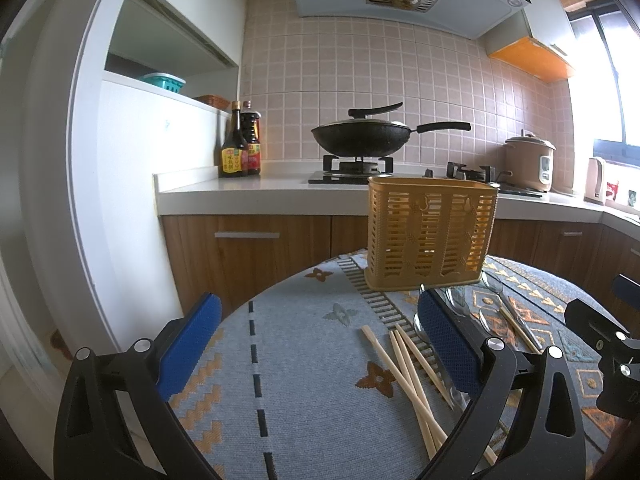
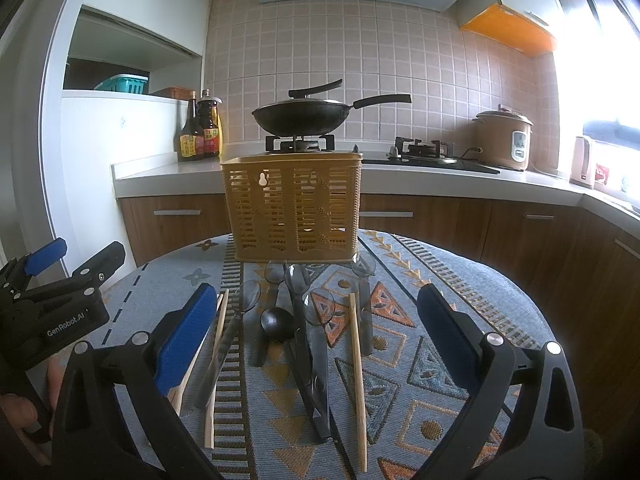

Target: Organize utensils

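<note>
Standing upright at the far edge of the patterned cloth, the yellow slotted basket (image 2: 294, 208) looks empty; spoons (image 2: 316, 320) and chopsticks (image 2: 357, 372) lie before it. Left gripper (image 1: 320, 344) and right gripper (image 2: 316, 332) both gape wide, holding nothing.

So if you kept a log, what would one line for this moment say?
left claw: open, empty | right claw: open, empty | wooden chopsticks, clear plastic spoons: on patterned tablecloth | slatted yellow plastic basket: upright, looks empty
</note>
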A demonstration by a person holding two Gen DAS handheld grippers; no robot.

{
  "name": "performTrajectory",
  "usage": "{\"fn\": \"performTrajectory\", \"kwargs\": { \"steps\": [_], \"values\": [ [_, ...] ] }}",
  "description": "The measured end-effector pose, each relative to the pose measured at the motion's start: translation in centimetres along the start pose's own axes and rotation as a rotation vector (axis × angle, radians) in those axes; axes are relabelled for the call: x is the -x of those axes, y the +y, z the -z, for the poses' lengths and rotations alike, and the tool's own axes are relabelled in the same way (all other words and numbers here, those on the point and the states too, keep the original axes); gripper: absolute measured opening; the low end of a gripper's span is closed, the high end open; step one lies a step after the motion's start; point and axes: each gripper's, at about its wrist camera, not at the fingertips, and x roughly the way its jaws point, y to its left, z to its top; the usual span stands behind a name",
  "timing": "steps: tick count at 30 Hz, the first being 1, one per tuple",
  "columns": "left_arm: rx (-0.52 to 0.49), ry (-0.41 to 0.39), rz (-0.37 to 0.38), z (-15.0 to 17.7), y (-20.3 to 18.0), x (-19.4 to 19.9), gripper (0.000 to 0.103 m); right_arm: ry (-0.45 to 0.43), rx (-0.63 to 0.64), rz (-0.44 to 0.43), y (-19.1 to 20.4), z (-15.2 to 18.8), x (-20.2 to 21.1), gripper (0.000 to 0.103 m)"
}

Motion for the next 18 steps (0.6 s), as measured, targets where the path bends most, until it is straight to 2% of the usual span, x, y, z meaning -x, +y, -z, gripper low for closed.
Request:
{"fn": "performTrajectory", "kwargs": {
  "steps": [18],
  "values": [
    [0.001, 0.001, 0.001, 0.03, 0.35, -0.21, 0.096, 0.003, 0.000, -0.001, 0.08, 0.09, -0.16, 0.096]
  ]
}}
